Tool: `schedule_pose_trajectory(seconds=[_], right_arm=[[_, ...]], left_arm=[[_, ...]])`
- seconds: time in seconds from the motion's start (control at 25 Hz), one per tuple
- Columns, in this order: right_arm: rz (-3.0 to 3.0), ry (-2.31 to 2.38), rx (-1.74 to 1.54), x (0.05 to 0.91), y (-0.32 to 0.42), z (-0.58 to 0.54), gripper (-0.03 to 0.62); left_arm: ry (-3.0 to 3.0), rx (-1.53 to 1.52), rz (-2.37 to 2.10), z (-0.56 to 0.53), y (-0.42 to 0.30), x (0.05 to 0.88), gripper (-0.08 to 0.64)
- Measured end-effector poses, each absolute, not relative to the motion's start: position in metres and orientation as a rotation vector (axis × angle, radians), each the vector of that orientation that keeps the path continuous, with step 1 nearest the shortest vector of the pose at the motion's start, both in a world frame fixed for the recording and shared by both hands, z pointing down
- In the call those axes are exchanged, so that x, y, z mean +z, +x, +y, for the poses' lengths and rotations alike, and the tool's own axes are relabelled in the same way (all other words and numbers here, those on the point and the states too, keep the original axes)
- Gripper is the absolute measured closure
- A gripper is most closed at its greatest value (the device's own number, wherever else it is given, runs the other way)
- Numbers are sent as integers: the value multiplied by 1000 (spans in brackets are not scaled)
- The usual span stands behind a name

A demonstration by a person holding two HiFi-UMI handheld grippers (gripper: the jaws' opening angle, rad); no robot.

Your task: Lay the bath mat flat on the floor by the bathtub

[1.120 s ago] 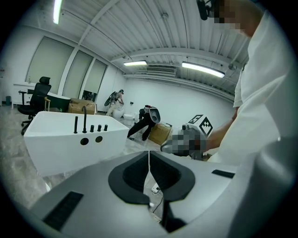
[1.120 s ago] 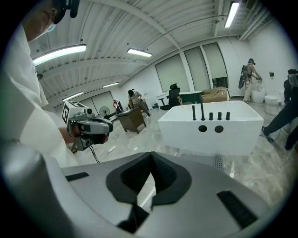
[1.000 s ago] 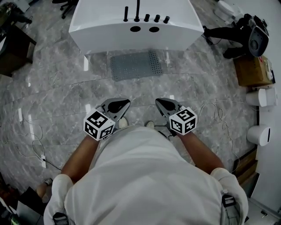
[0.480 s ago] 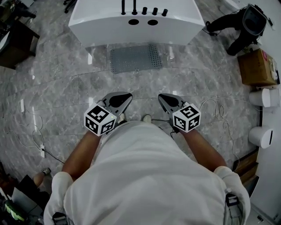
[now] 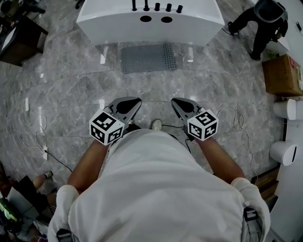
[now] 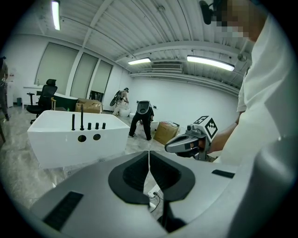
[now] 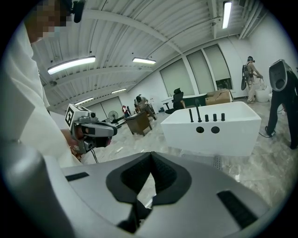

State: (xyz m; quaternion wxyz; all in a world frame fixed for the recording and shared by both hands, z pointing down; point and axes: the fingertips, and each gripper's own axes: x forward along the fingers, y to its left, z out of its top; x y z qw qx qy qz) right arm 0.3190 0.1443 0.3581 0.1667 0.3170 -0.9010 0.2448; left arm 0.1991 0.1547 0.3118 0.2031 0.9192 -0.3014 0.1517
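Test hall w/ lone bathtub (image 5: 113, 29) (cardboard box (image 5: 279, 74)).

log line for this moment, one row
bath mat: flat on floor beside bathtub | left tool: shut, empty | right tool: shut, empty | both tools: away from mat

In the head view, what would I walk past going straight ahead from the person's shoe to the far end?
White shoe tip → grey marble floor → grey holey rubber bath mat → white bathtub → row of black taps.

Left gripper (image 5: 134, 101) and right gripper (image 5: 176, 102) side by side before the torso — jaws of both together.
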Motion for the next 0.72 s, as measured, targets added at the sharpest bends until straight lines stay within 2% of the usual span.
schedule_pose_trajectory(seconds=[0.72], right_arm=[[-2600,957,738,369,378,124,584]], left_arm=[[2595,506,-807,129,266,312,537]])
